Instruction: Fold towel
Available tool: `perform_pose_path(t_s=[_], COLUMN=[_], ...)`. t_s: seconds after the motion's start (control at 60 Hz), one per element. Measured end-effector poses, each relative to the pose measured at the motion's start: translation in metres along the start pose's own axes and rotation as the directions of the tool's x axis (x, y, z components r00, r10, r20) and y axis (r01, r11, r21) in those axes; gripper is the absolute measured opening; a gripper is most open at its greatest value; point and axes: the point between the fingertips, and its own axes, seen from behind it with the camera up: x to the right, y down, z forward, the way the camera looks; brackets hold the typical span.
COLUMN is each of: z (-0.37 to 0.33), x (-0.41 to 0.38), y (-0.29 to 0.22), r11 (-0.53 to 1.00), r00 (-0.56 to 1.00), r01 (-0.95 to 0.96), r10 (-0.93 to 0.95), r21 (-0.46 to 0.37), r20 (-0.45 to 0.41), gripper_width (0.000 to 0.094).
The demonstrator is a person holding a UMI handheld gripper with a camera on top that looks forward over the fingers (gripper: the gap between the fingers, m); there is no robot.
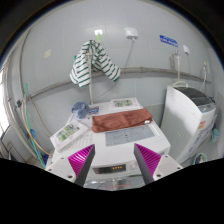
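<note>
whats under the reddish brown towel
The reddish-brown folded towel lies flat on the white washing machine's lid, just beyond the open tool. White lid shows around it on every side; the part of the lid directly beneath the towel is covered.

Print on the boxes (72,131) beside the towel (121,121) is too small to read.
</note>
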Motion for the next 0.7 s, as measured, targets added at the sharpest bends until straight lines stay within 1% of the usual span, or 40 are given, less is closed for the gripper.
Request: perform_pose_path(t_s=[0.1,0.117,0.133,0.2,0.367,0.417,0.483,0.583,0.7], z=[0.020,0.030,0.034,0.062,0.170,0.207,0.252,0.303,0.343], x=[-0.023,-0.011,-0.031,-0.052,-0.097,-0.105,-0.110,-0.114,-0.111], y=[0.000,-0.003,0.000,-0.003,-0.006,-0.004,0.001,-0.012,-0.022], r11=[0.999,0.998,0.998,0.994,0.979,0.972,0.962,0.954,0.950], r00=[0.999,0.998,0.998,0.992,0.968,0.960,0.956,0.947,0.948], r01=[0.044,0.054,0.064,0.108,0.198,0.225,0.247,0.281,0.293], r10=[-0.044,-0.053,-0.064,-0.106,-0.187,-0.208,-0.223,-0.258,-0.274], r21=[-0.009,-0.014,-0.015,-0.019,-0.053,-0.074,-0.118,-0.105,-0.109], r20=[0.019,0.027,0.029,0.065,0.169,0.186,0.189,0.189,0.162], gripper_width=[0.0821,0.0822,0.0821,0.0821,0.0810,0.0799,0.0797,0.0789,0.0745])
